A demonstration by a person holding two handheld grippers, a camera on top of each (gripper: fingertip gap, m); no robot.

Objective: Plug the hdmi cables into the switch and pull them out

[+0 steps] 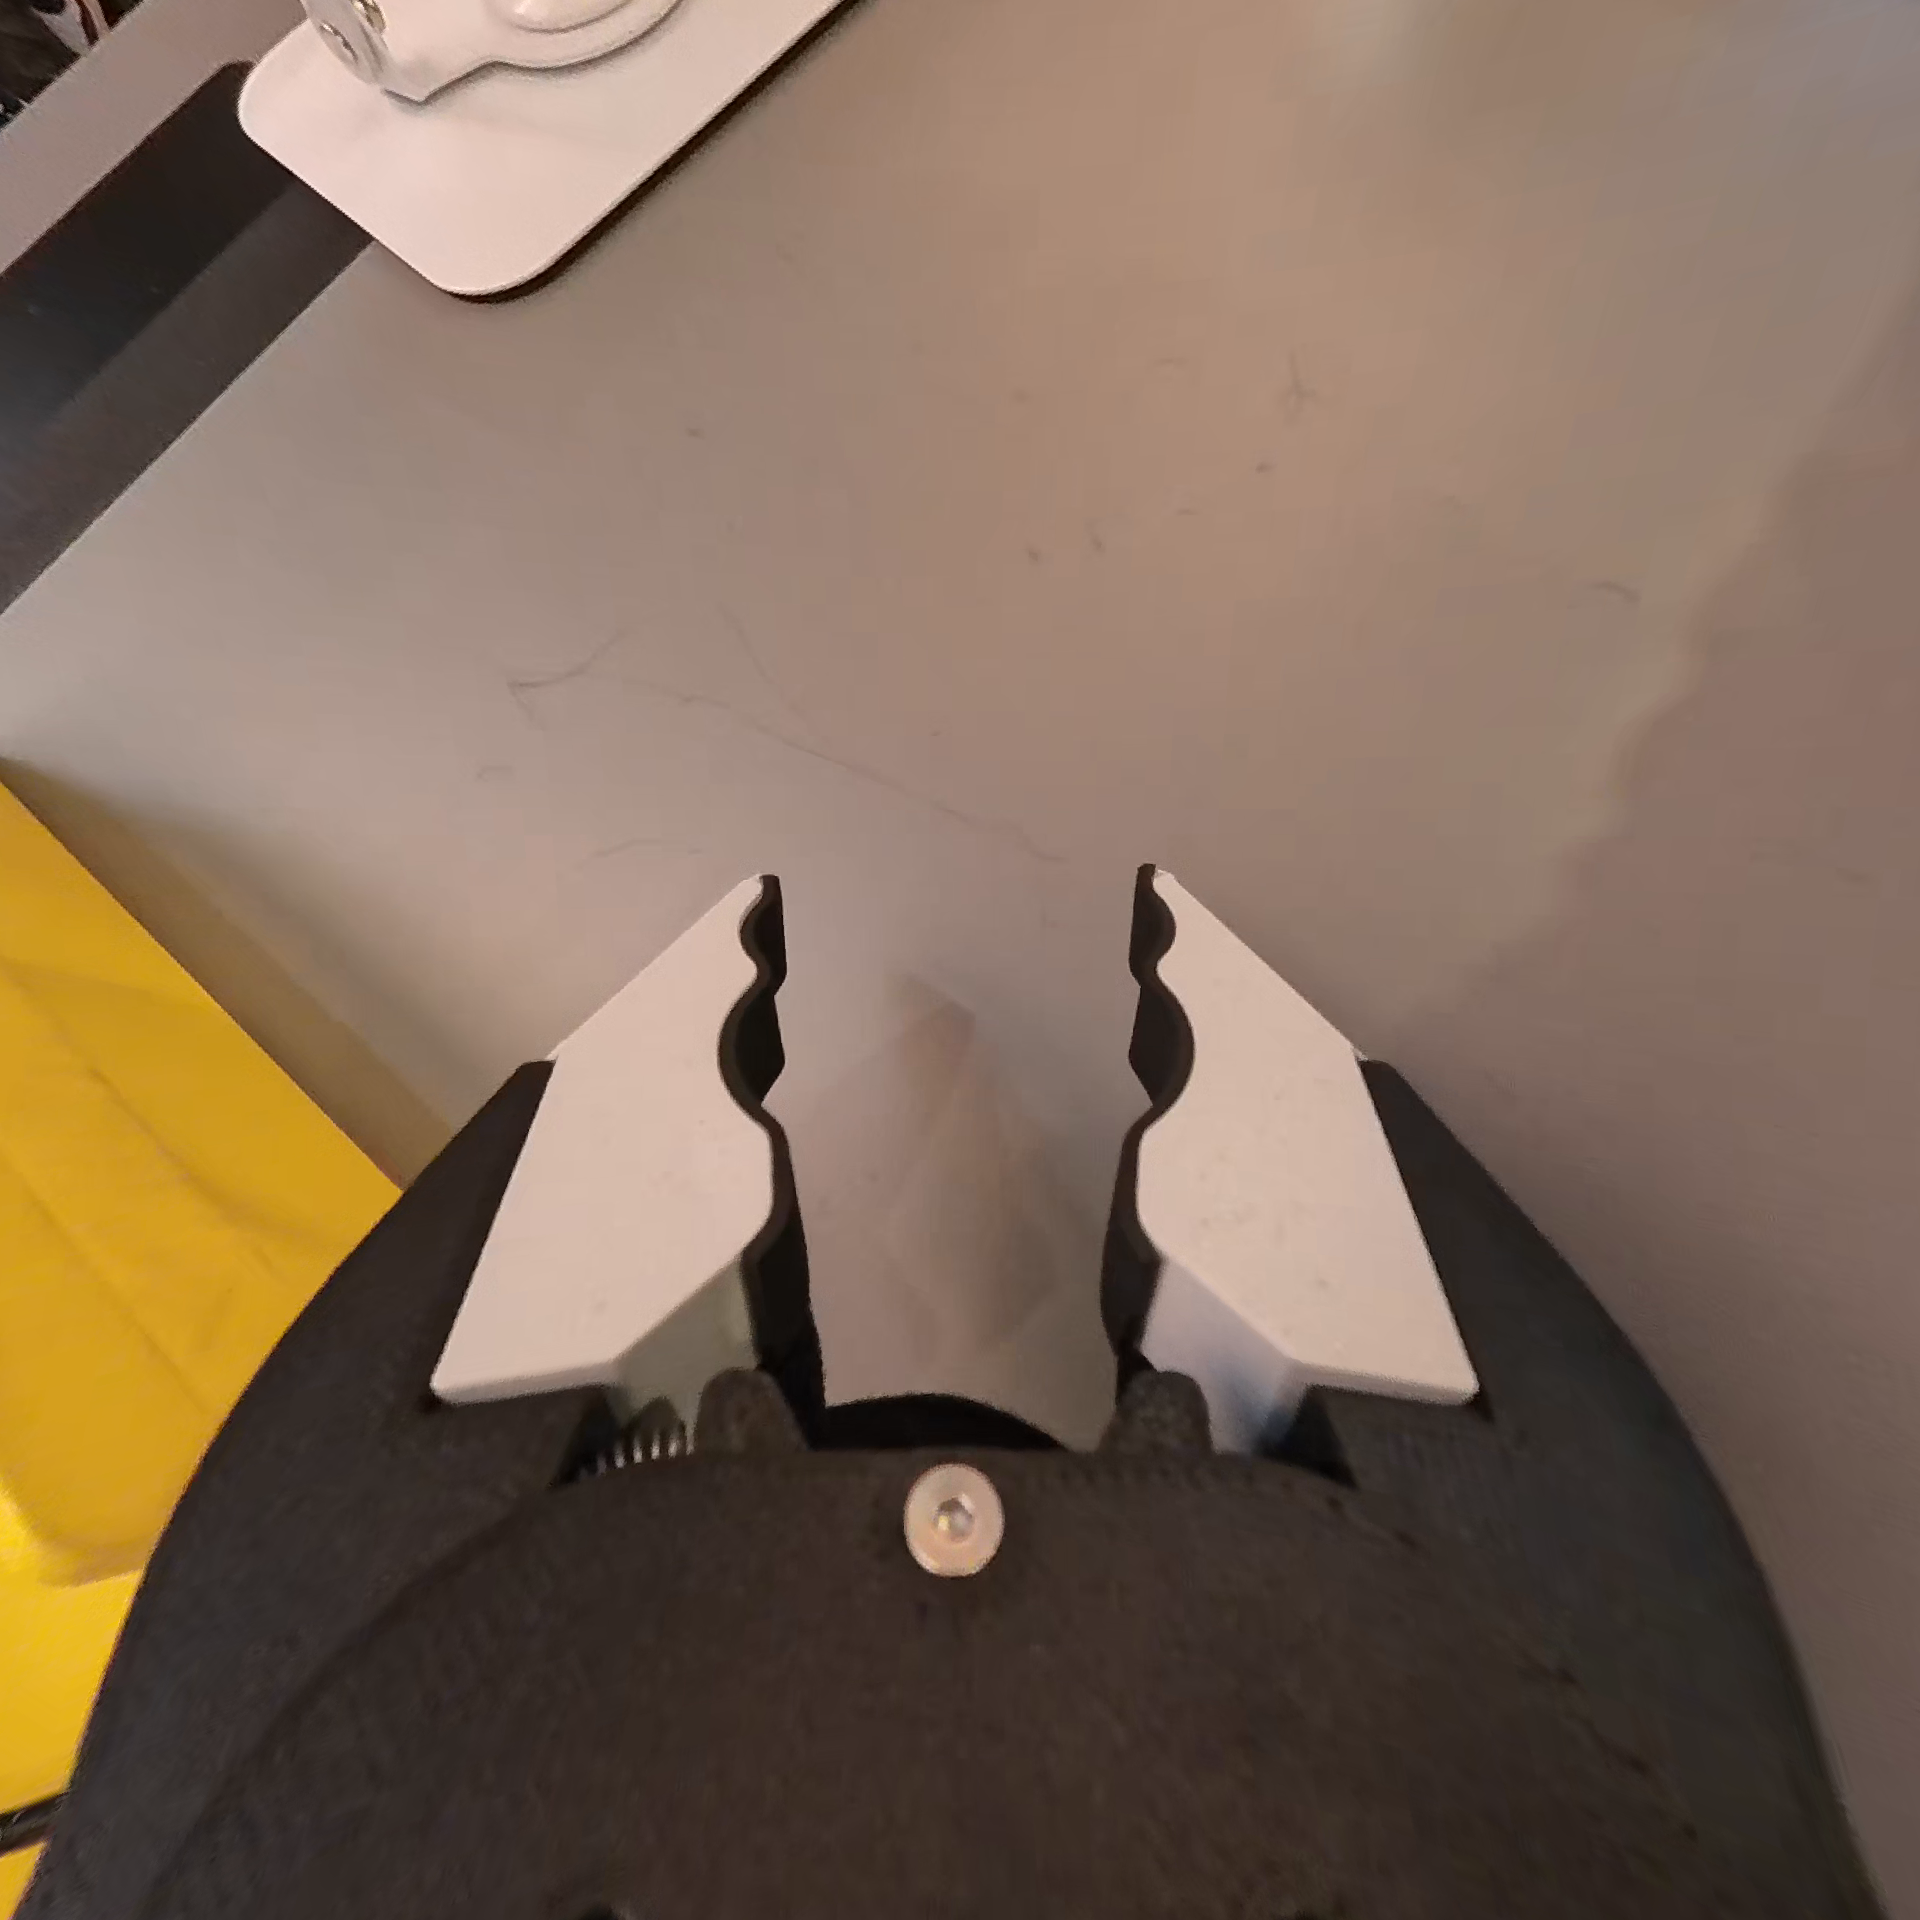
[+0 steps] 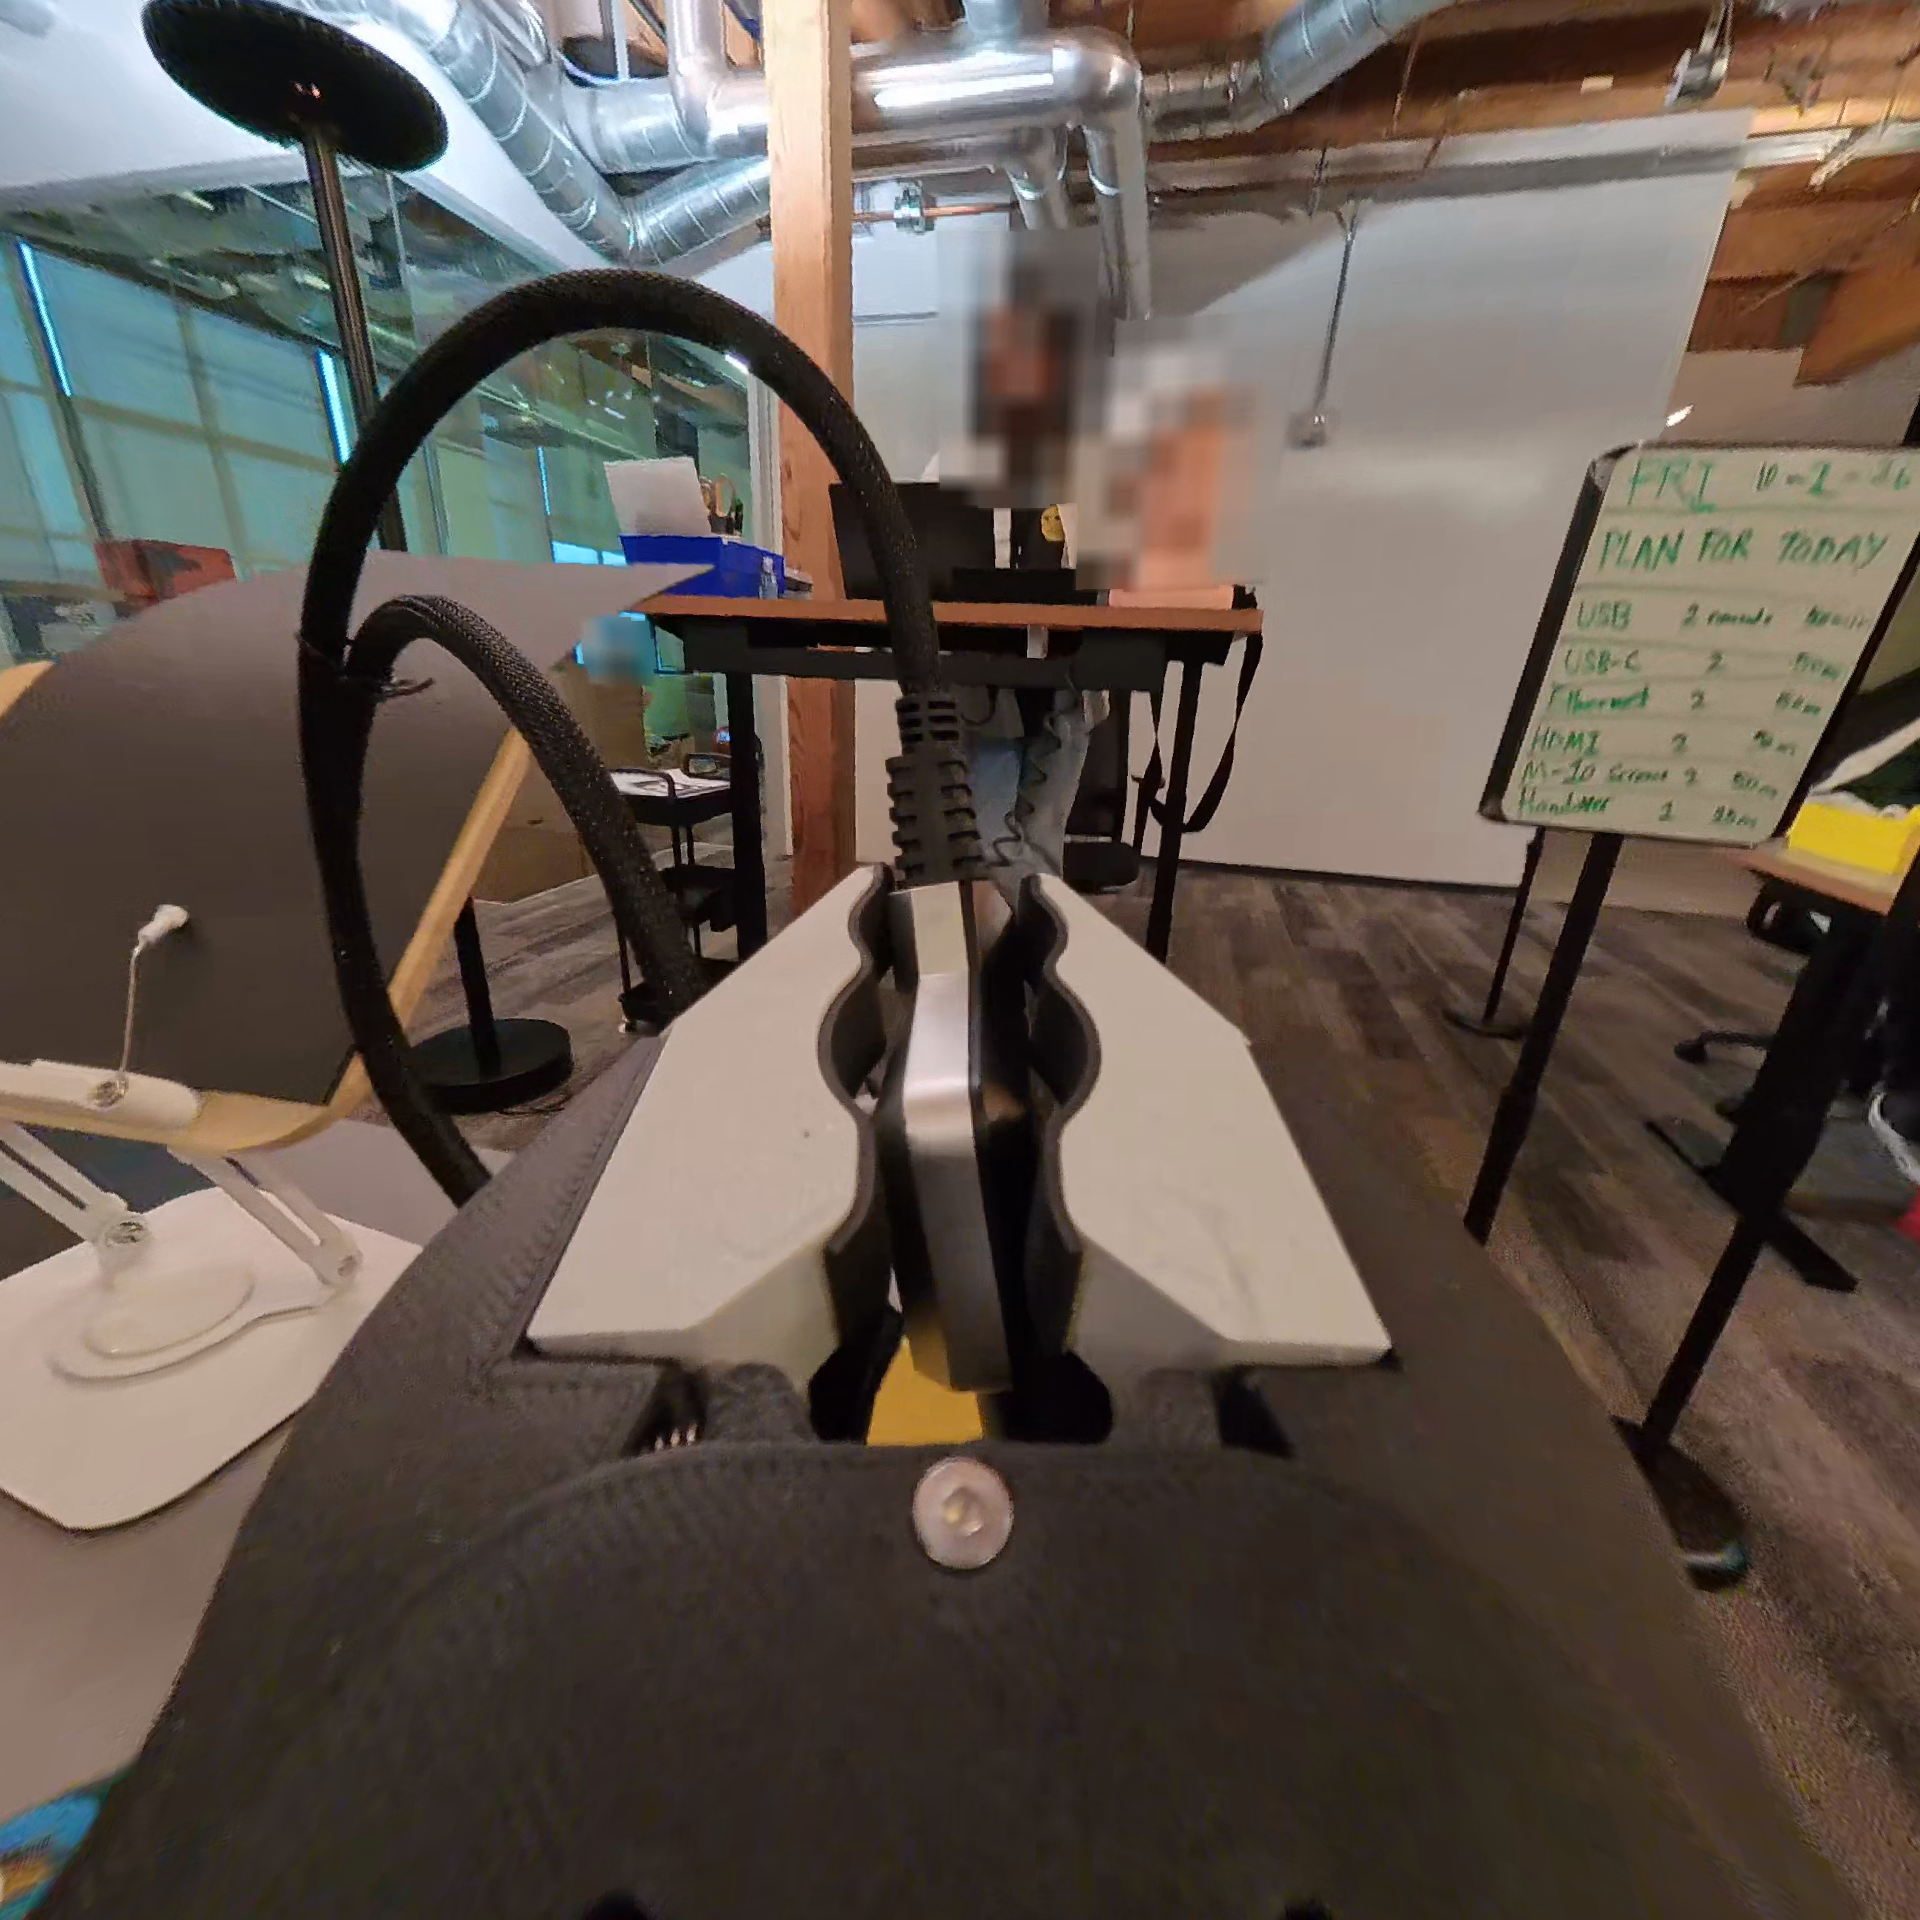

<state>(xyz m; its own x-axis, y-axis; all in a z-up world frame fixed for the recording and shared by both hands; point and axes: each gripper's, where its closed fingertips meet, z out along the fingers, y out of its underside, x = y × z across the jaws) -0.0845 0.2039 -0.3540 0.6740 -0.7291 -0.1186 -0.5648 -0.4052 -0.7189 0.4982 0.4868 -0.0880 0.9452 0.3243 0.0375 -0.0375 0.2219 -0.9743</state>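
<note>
Right gripper clamped on switch — cable attached, left gripper agape

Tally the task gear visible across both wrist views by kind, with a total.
Grippers: 2, left gripper with jaws apart and empty, right gripper shut on the switch
HDMI switch: 1
Braided black cable plugged into the switch: 1
Total: 4

The left camera looks steeply down along its tongs, close over the grey bench. The right camera faces level, out across the room toward a whiteboard. Both views catch the white stand base.
</note>
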